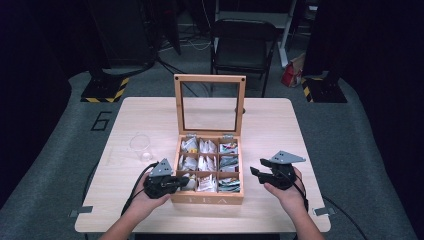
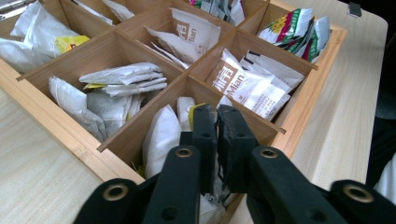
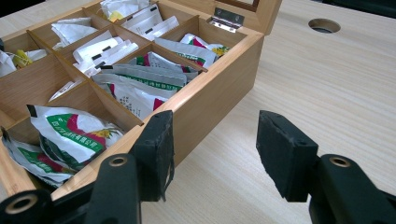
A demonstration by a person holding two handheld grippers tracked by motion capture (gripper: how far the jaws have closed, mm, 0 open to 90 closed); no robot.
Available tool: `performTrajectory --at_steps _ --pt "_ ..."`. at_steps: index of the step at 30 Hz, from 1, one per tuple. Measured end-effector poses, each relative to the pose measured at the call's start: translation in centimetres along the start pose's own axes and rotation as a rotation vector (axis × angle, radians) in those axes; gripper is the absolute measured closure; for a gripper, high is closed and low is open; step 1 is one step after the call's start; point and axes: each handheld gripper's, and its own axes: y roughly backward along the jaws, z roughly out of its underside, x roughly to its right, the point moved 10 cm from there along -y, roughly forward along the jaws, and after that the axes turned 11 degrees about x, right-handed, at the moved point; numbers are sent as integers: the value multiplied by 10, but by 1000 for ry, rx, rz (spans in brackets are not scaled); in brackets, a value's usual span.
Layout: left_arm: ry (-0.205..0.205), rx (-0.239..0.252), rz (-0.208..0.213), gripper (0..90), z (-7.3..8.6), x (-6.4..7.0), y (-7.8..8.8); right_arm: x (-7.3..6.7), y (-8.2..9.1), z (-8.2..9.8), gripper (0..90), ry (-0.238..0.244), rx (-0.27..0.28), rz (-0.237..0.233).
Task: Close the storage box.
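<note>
A wooden tea box stands open at the table's middle, its glass lid upright, with sachets in every compartment. My left gripper reaches into the near-left compartment. In the left gripper view its jaws are shut, with a thin white edge of a tea bag pinched between the pads. My right gripper is held to the right of the box, above the table. Its jaws stand open beside the box's outer wall, with nothing between them.
A clear glass cup stands on the table left of the box. A round hole is cut in the tabletop behind the box. A black chair stands beyond the far edge. Bare wood lies to the right of the box.
</note>
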Motion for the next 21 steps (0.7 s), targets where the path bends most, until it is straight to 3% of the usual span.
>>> performTrajectory --at_steps 14,21 --pt "14 10 6 895 -13 1 9 1 0 2 452 1 -8 4" --pt "34 28 -19 895 -27 -6 14 3 0 3 450 7 -7 8"
